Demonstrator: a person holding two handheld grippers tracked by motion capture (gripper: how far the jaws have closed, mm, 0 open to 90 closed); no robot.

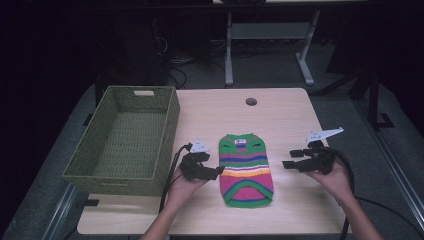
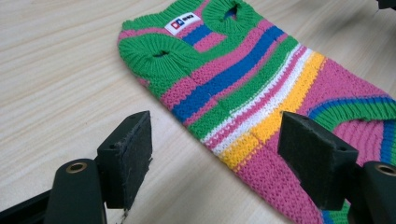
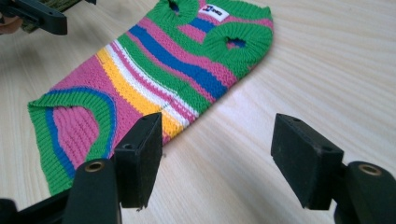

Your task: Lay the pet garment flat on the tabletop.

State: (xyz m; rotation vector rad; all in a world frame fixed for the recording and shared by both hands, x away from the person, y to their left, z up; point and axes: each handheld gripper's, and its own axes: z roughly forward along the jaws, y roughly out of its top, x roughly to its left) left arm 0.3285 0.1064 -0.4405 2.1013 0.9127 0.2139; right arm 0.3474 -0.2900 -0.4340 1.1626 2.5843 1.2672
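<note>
Striped knitted sweater lying flat on the pale wooden counter, near the middle, neck end toward the far side, hem toward the near edge. Bands of green, pink, blue, white and yellow across it; small white label at the collar between two green-ribbed openings (armholes, apparently).

Left claw just beside the sweater's left edge, about level with the yellow and white bands, held in the person's left hand. Jaws spread; in the left gripper view the pads stand well apart, one over bare counter, the other over the pink-and-yellow knit. Nothing pinched. Touching or hovering: cannot tell.

Right claw to the right of the sweater, clearly apart from its right edge, pointing left toward it, held in the person's right hand. Jaws spread here too; in the right gripper view one pad sits in front of the sweater's edge at the yellow band, the other over bare wood. Nothing between the pads but counter.

Green woven basket on the left part of the counter, overhanging the left edge, well apart from the sweater. Round cable hole in the counter toward the far side
</note>
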